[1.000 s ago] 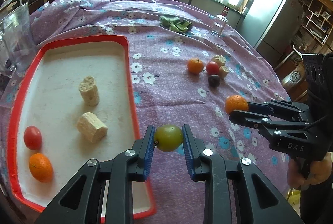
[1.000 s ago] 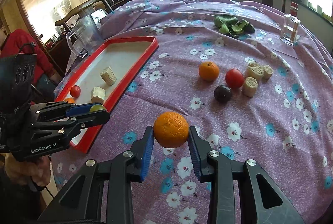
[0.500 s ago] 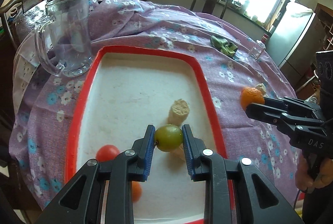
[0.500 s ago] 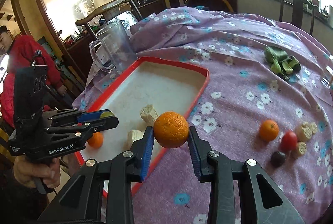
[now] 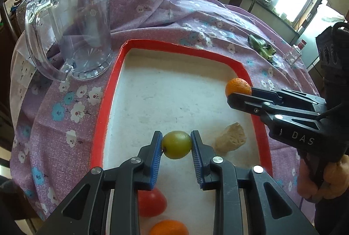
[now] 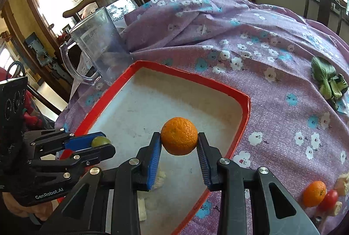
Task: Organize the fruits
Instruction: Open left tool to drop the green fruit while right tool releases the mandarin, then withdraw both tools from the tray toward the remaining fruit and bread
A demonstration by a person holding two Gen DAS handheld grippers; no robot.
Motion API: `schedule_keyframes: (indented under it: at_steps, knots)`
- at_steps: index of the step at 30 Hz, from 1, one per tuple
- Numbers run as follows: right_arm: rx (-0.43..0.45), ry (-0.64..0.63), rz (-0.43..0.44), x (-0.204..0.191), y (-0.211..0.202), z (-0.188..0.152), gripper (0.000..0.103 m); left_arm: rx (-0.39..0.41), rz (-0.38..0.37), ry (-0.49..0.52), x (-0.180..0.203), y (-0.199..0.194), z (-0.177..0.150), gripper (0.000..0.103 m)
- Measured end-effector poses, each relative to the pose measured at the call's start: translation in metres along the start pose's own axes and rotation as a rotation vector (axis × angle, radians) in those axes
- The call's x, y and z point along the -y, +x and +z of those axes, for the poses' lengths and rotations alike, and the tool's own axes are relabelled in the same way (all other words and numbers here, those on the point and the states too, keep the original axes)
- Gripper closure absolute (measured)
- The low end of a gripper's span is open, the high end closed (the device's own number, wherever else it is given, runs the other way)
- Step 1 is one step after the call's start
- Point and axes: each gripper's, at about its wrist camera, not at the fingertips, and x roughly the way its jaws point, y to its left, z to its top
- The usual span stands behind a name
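1. The table wore a purple flowered cloth (image 6: 272,42), and on it lay the red-rimmed tray (image 5: 102,104) with its pale, scuffed floor, the destination for the fruit.
2. A clear glass jug (image 5: 74,23) stood upright just beside the tray's far left corner, touching or almost touching the rim; any swing toward that corner risked clipping it.
3. The right gripper (image 6: 179,143) was closed on the orange (image 6: 179,135), pads pressing both sides, and hung over the tray's right half, clear of the floor.
4. The left gripper (image 5: 176,145) was clamped on a small green fruit (image 5: 176,144), also above the tray floor, nearer the person.
5. Already in the tray near the left gripper lay a red fruit (image 5: 152,205), another orange (image 5: 169,227) and a beige, porous chunk (image 5: 231,140).
6. Out on the cloth, well apart from the tray, a third orange (image 6: 314,193) and a red tomato-like fruit (image 6: 329,200) sat touching, with more beige pieces beside them.
7. To finish well, I would lower each fruit to the bare floor before easing the pads apart, since round fruit dropped from height would likely roll; the open middle looked safest, away from the chunk and the rim.
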Motion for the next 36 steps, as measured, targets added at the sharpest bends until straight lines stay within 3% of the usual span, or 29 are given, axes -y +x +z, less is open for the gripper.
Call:
schedule_keyframes:
  at_steps: [6, 8, 10, 14, 21, 36]
  knots:
    - [-0.036, -0.023, 0.0, -0.004, 0.018, -0.002, 0.067, -0.042, 0.021, -0.006, -0.002, 0.022, 0.001, 0.073]
    - [-0.044, -0.03, -0.003, -0.005, 0.021, -0.002, 0.067, -0.032, 0.013, -0.012, -0.002, 0.023, 0.002, 0.062]
    - [-0.042, -0.034, -0.009, -0.006, 0.02, -0.003, 0.065, -0.012, 0.033, -0.016, -0.001, 0.021, 0.001, 0.041]
    - [-0.017, -0.029, -0.011, -0.005, 0.009, -0.002, 0.058, 0.012, 0.028, -0.027, -0.001, 0.011, -0.003, 0.041]
    - [0.052, -0.001, -0.002, 0.004, -0.032, -0.012, 0.058, 0.059, 0.028, -0.015, 0.011, -0.015, -0.02, 0.041]
    - [0.11, 0.081, -0.038, 0.053, -0.116, -0.084, 0.058, 0.097, -0.067, 0.065, 0.077, -0.05, -0.047, 0.04]
